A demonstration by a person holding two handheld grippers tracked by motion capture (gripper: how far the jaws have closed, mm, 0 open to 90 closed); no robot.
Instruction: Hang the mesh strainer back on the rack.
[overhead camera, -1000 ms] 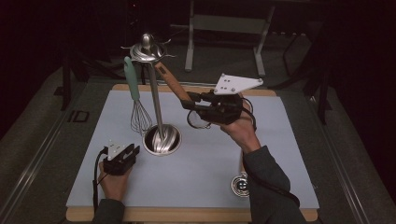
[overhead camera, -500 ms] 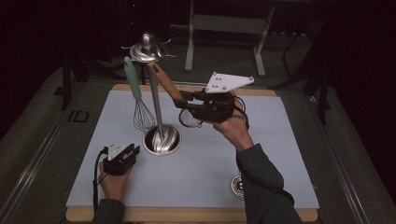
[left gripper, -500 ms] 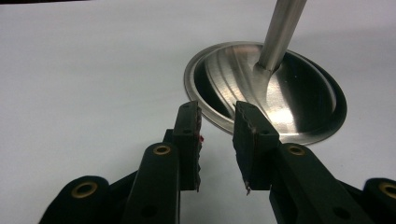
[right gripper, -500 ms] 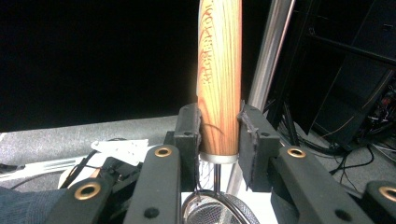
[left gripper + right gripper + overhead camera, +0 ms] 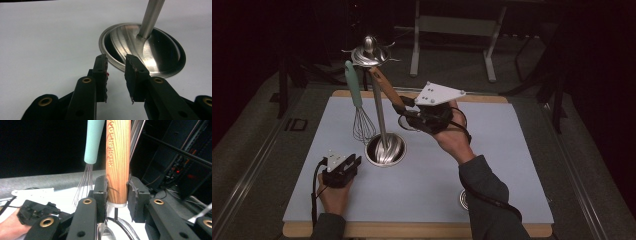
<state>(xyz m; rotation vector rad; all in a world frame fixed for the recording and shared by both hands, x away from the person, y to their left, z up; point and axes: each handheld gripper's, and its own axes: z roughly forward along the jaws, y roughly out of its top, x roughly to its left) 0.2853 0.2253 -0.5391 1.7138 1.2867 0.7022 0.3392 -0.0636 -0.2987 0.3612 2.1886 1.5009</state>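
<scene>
A steel utensil stand [image 5: 378,107] rises from a round base [image 5: 385,151] on the pale blue mat. A teal-handled whisk [image 5: 356,97] hangs from its top. My right gripper [image 5: 409,111] is shut on a wooden-handled utensil [image 5: 387,86], which leans up to the stand's top hooks. In the right gripper view the pads press on both sides of the wooden handle [image 5: 117,157], with wire mesh below it and the whisk's teal handle [image 5: 93,140] beside it. My left gripper [image 5: 352,161] rests on the mat, left of the base, open and empty [image 5: 116,66], facing the base [image 5: 142,47].
A small round metal piece [image 5: 463,200] lies near the mat's front right, partly hidden by the right forearm. The mat [image 5: 512,150] covers a wooden board. Dark frames and a metal stand [image 5: 452,30] lie beyond the table's far edge.
My right gripper has moved left toward the stand with the wooden handle in it, and the handle now stands steeper. The left gripper has stayed put.
</scene>
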